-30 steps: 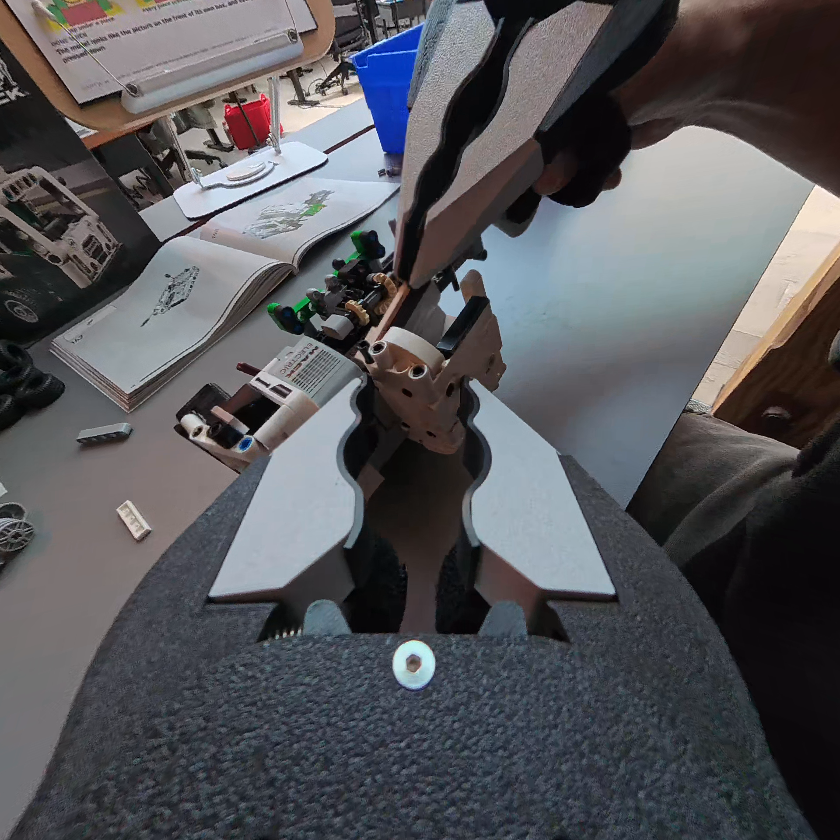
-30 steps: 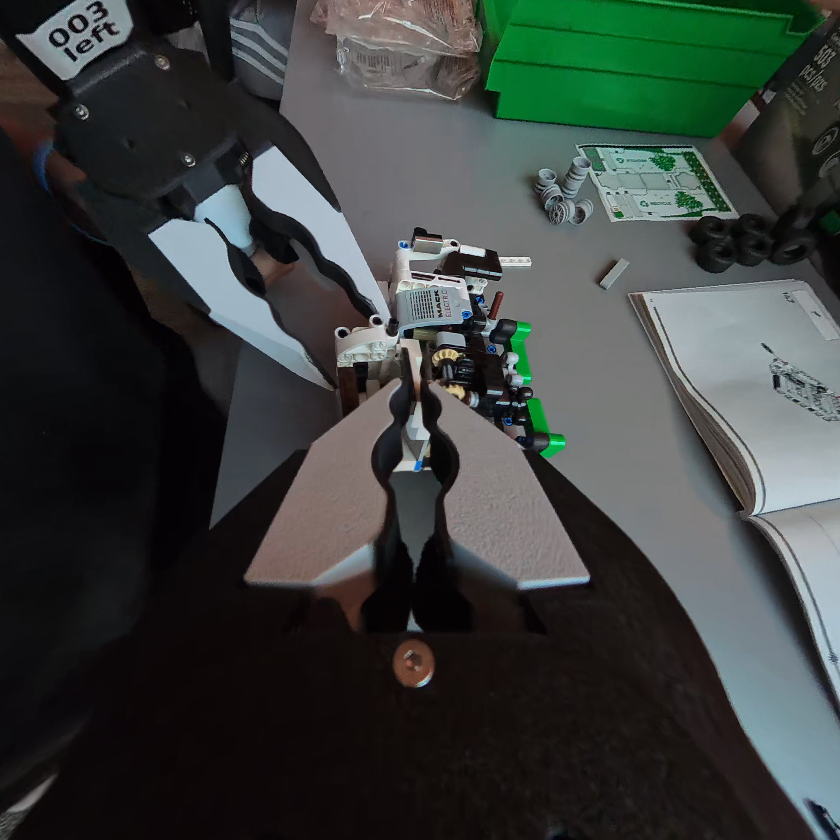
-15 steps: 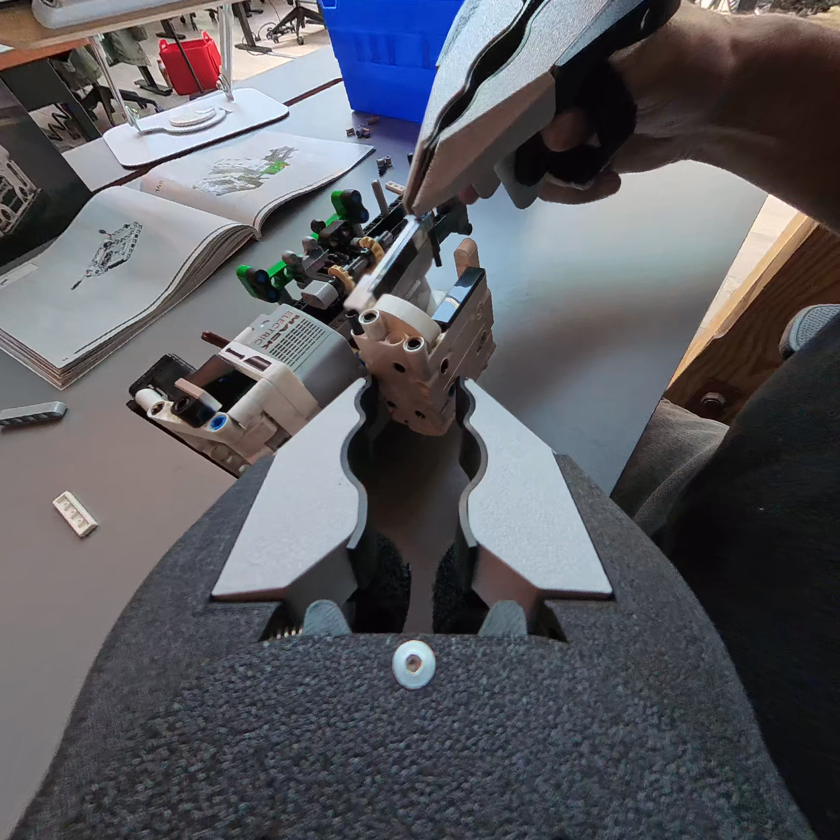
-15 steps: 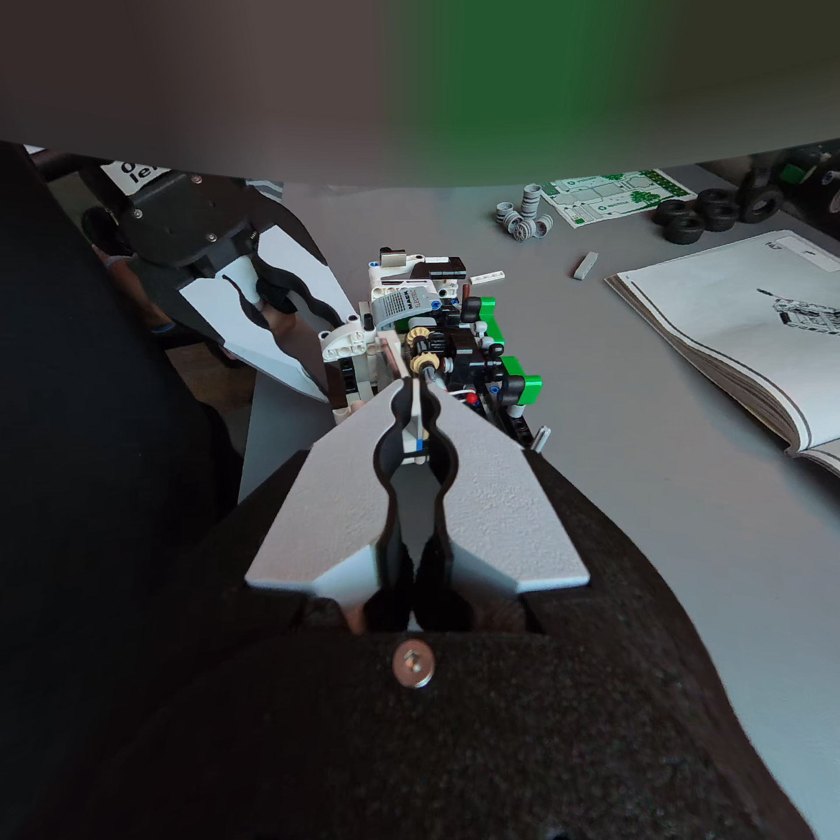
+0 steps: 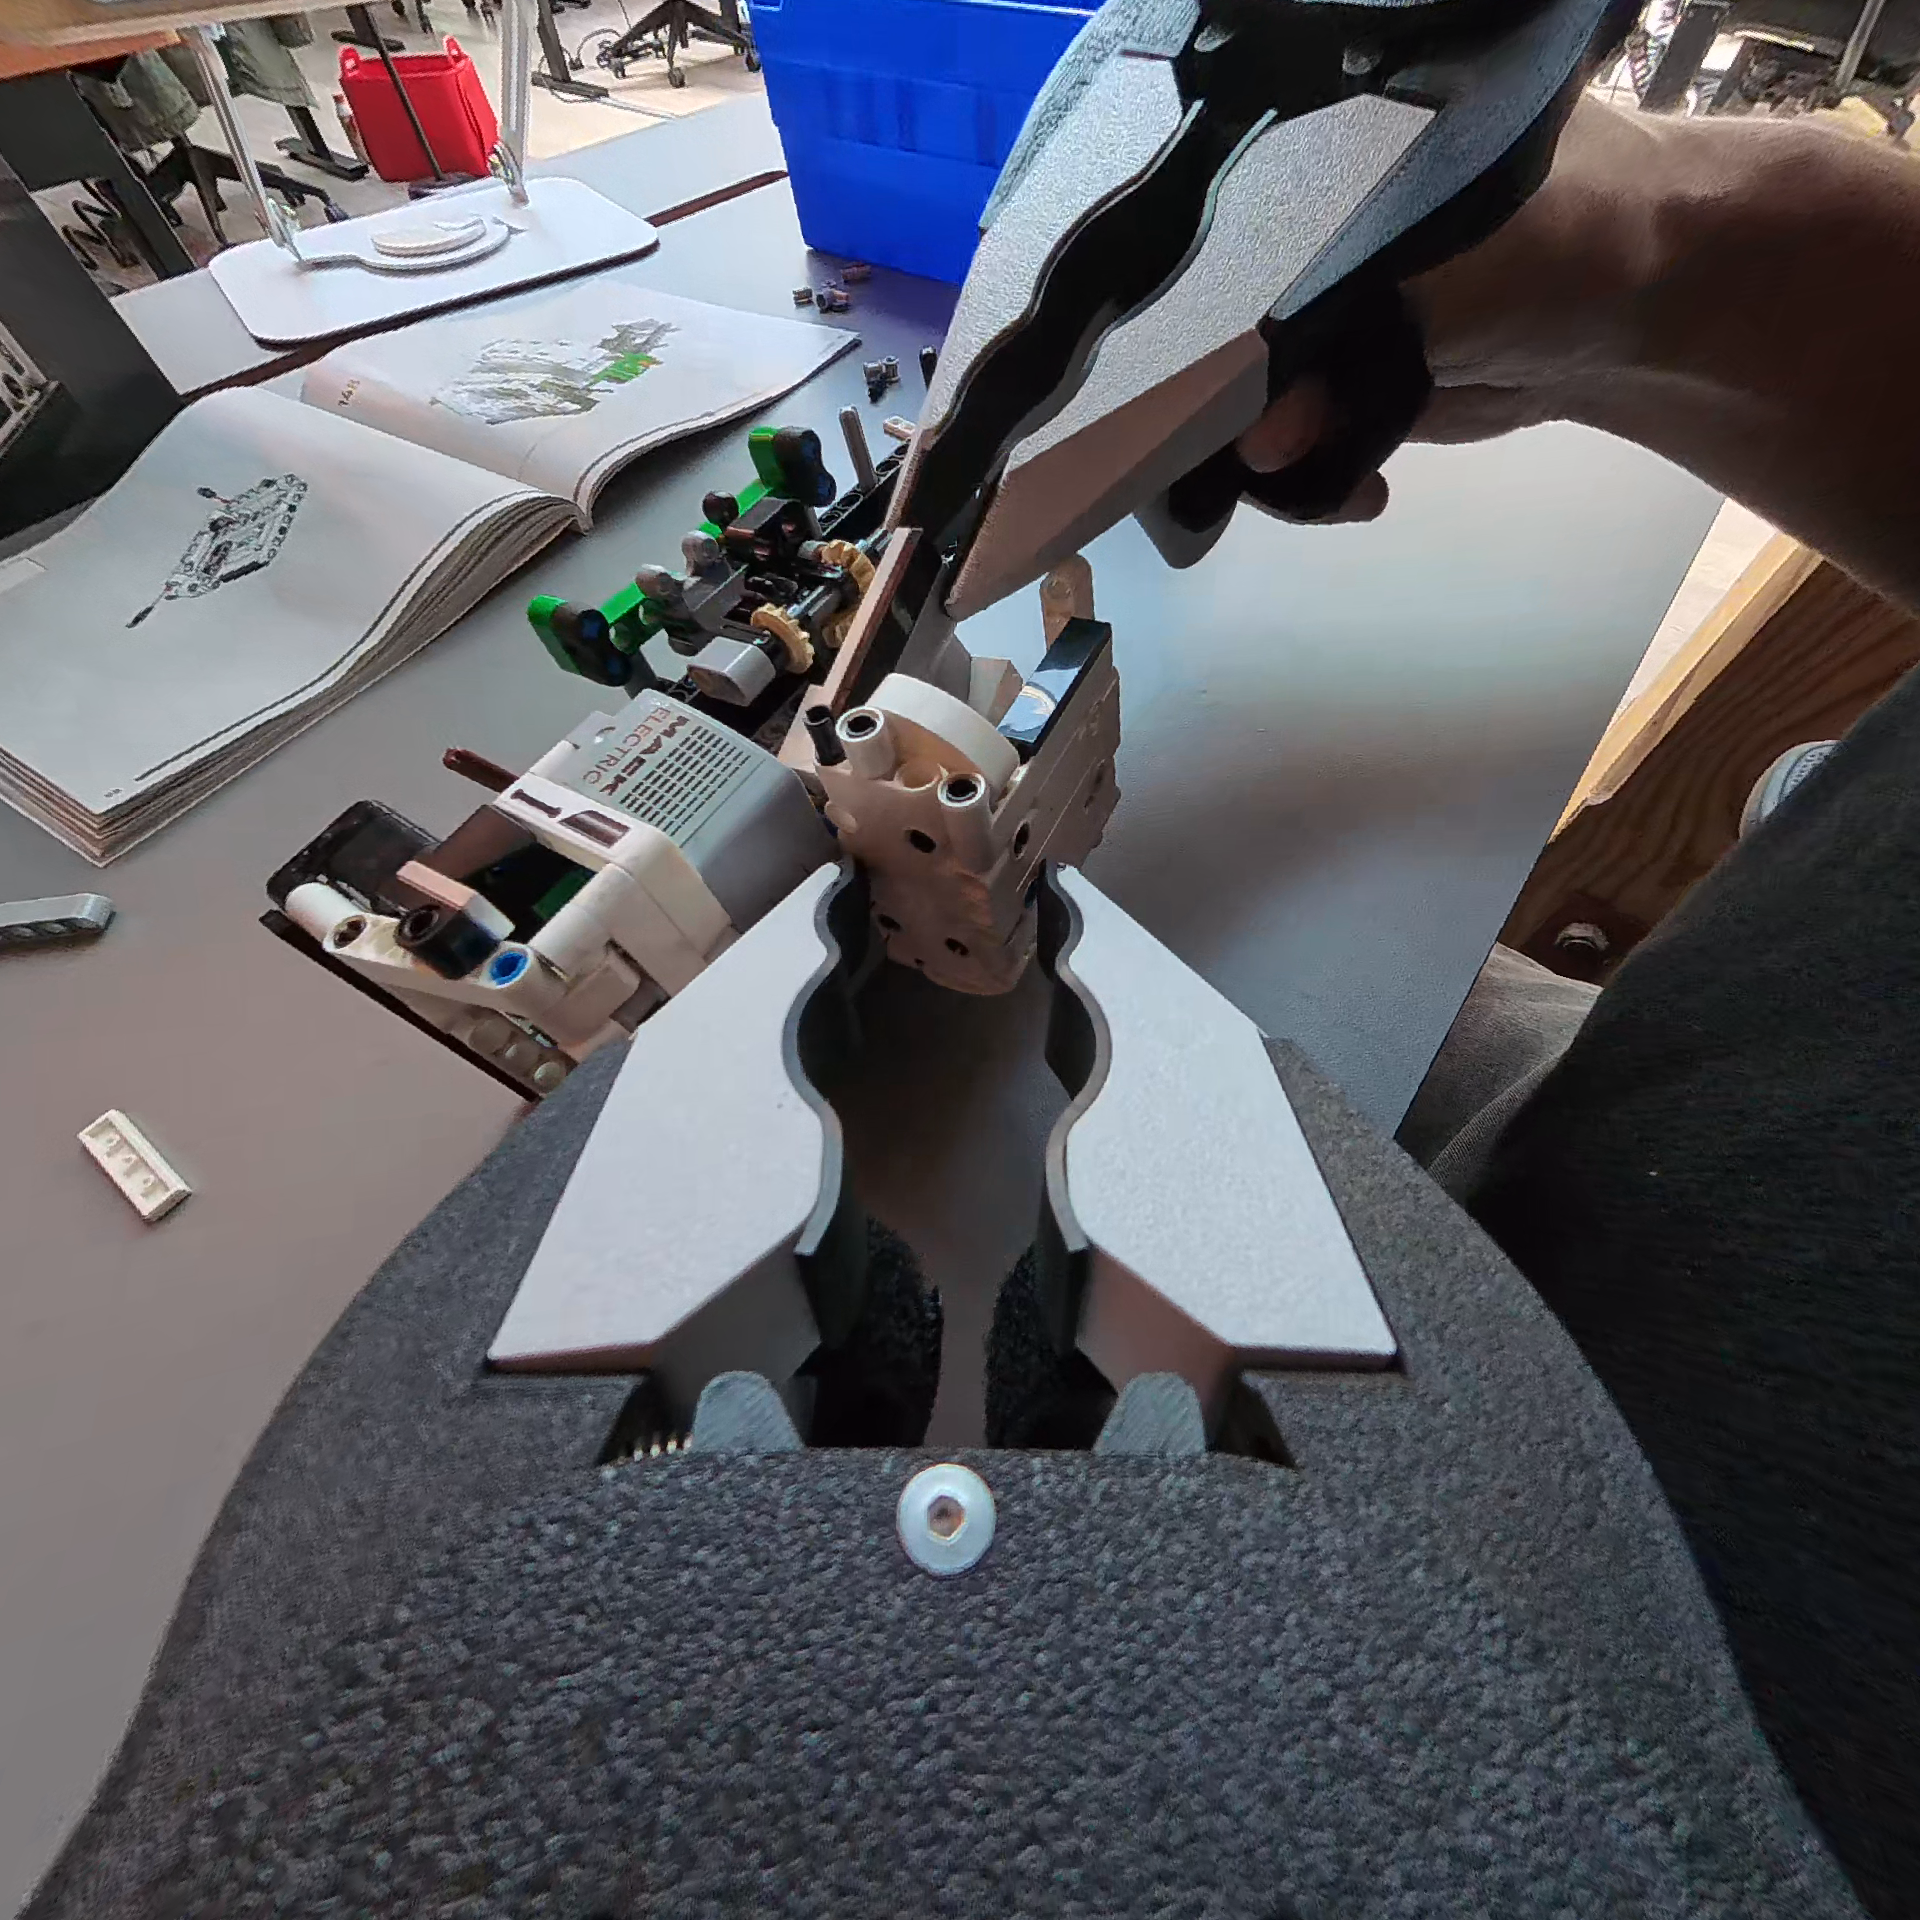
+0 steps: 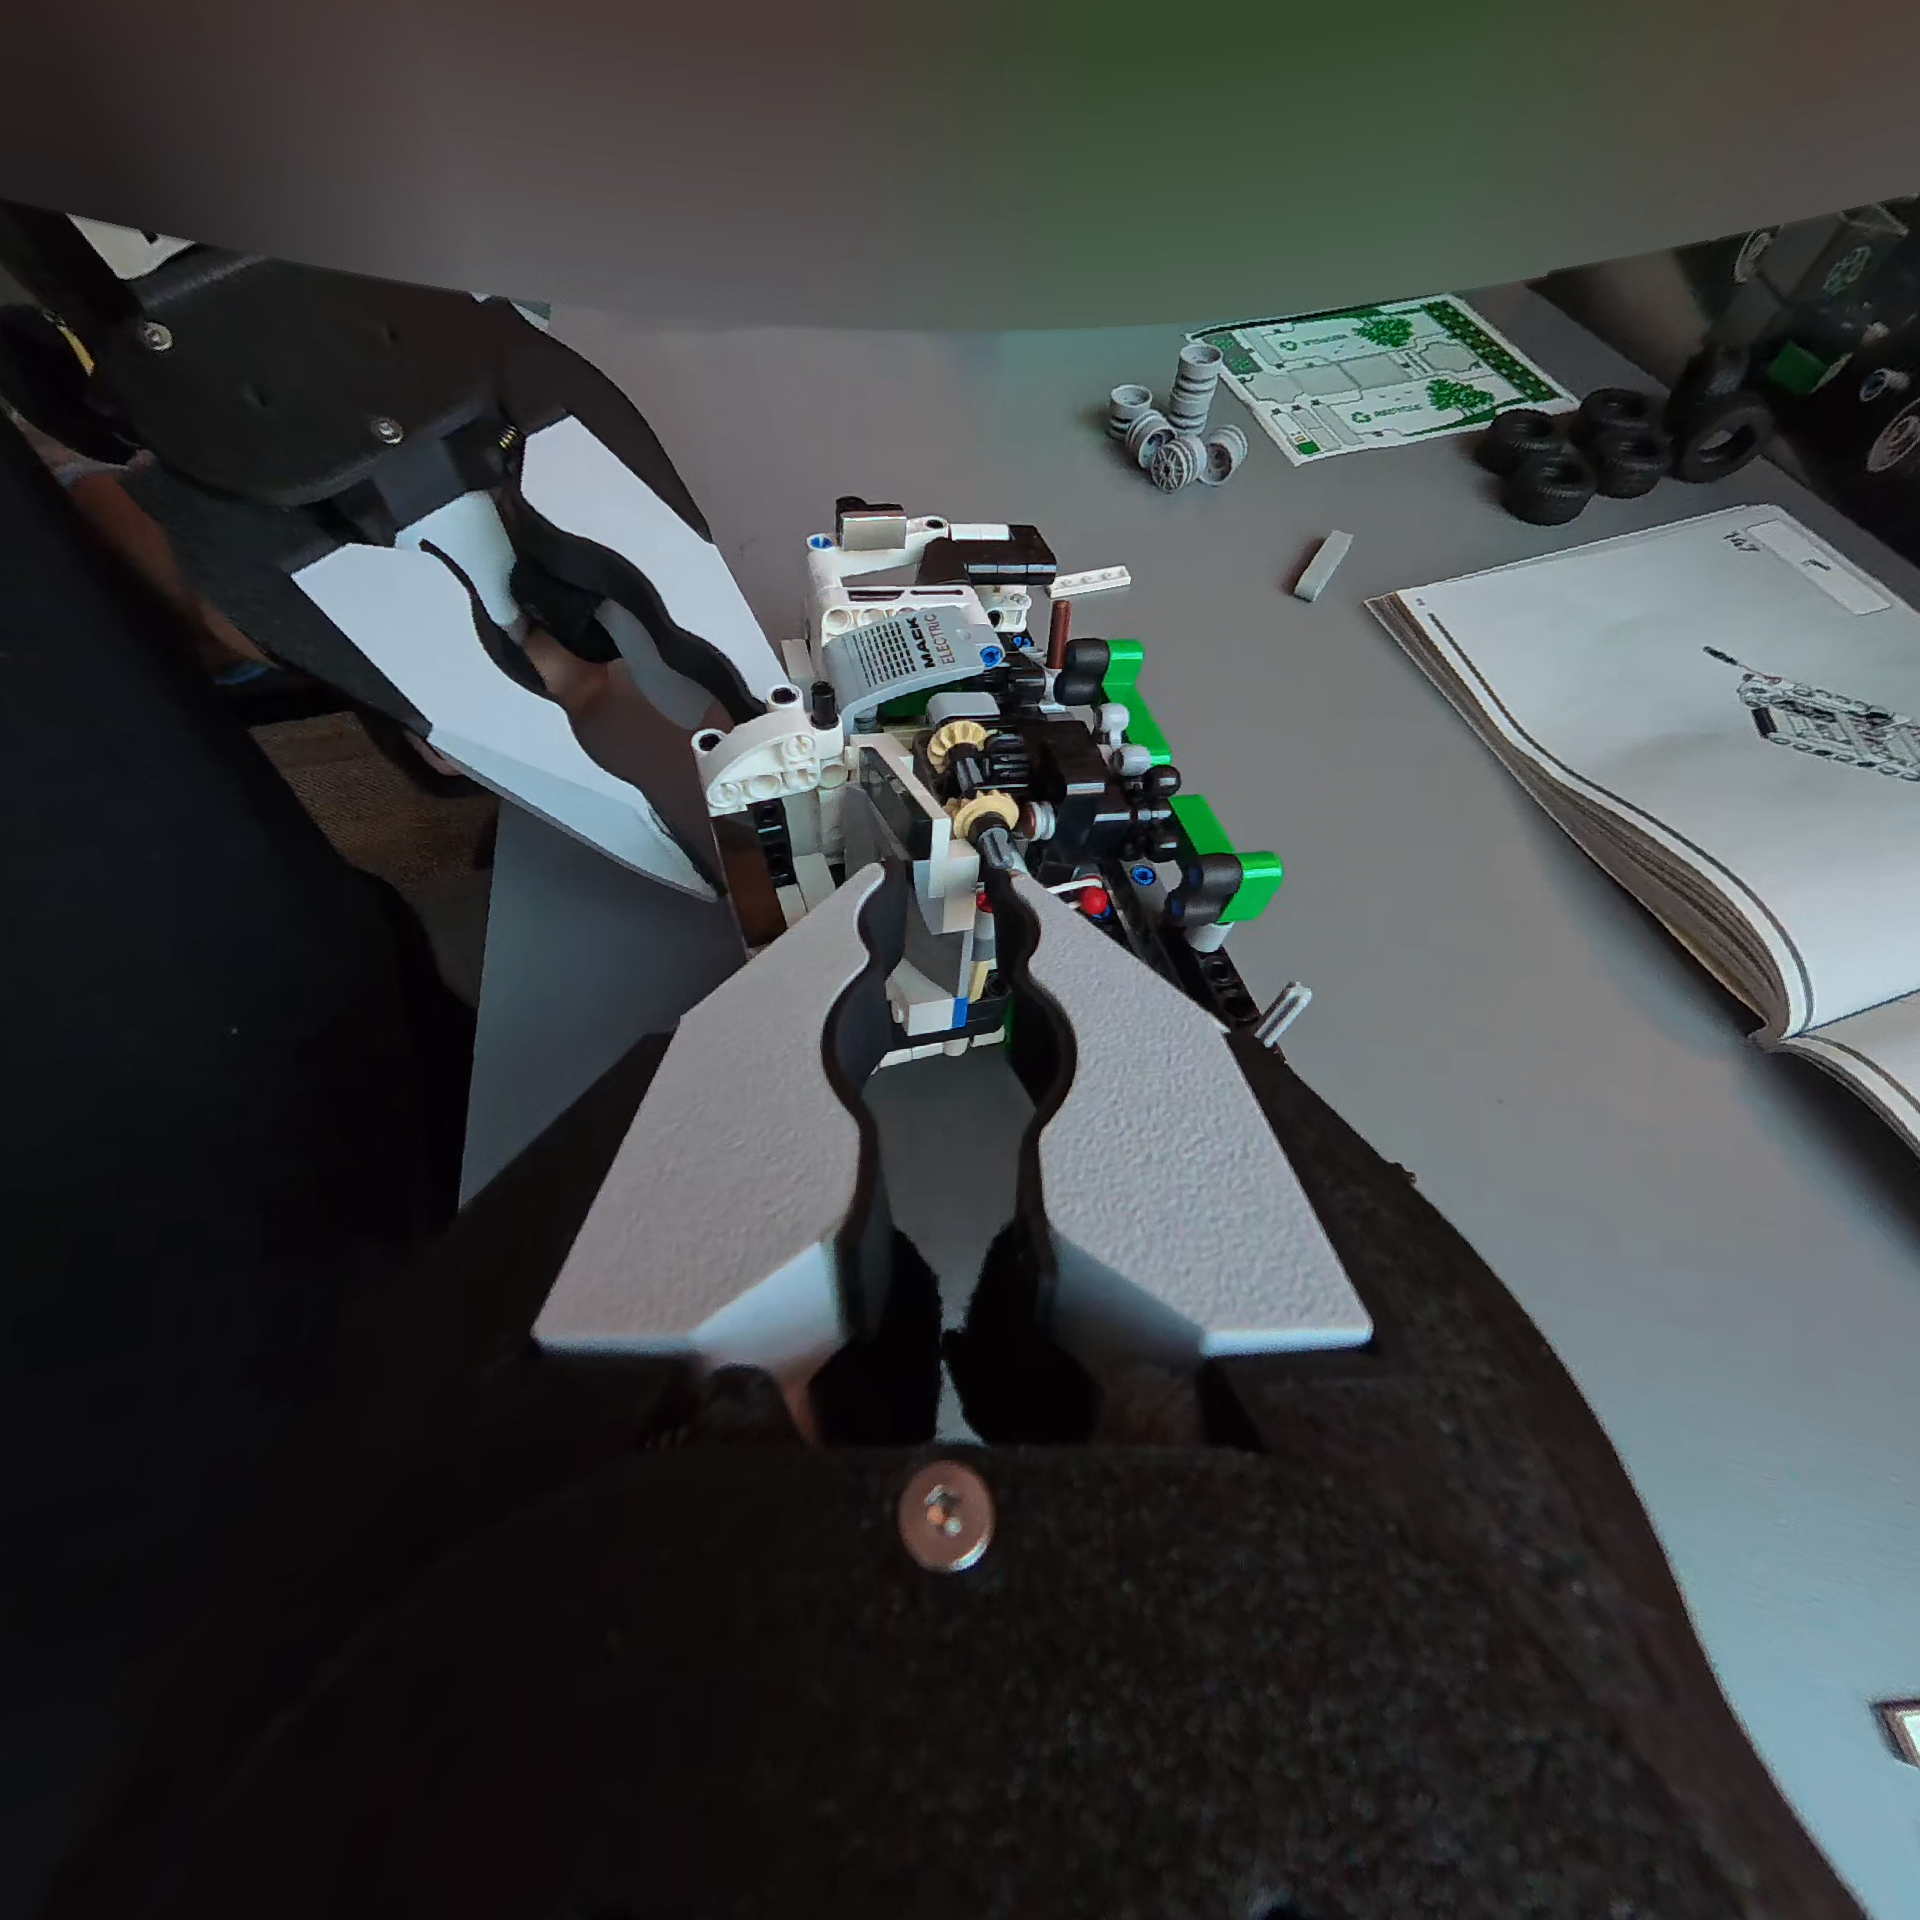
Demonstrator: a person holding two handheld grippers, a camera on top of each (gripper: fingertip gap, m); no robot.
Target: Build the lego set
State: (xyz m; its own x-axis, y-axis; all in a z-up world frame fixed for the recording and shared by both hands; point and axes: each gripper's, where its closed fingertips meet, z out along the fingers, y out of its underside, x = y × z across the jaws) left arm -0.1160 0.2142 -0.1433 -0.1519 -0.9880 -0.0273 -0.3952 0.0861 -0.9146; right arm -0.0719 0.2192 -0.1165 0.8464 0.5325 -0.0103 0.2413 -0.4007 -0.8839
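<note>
The half-built lego truck (image 5: 665, 800) lies on the grey table (image 5: 1351, 675), white and grey with green and black parts; it also shows in the right wrist view (image 6: 935, 665). My left gripper (image 5: 945, 894) is shut on the white rounded side block (image 5: 935, 810) at the model's near end. It shows at the left of the right wrist view (image 6: 738, 800). My right gripper (image 6: 945, 894) comes down from above (image 5: 935, 582). Its jaws stand a little apart, straddling a grey and white panel (image 6: 925, 935) on the model beside the tan gears (image 6: 951, 748).
An open instruction book (image 5: 312, 540) lies beyond the model (image 6: 1662, 748). A blue bin (image 5: 883, 135) and a stand base (image 5: 436, 249) stand farther back. Loose pieces (image 5: 135, 1164), grey hubs (image 6: 1174, 436), black tyres (image 6: 1600, 447) and a sticker sheet (image 6: 1382, 374) lie around. The table edge is close on the right.
My right gripper's jaws were pinched almost shut on a thin panel and now stand wider apart over the model. My left gripper keeps its hold; the model shifted slightly.
</note>
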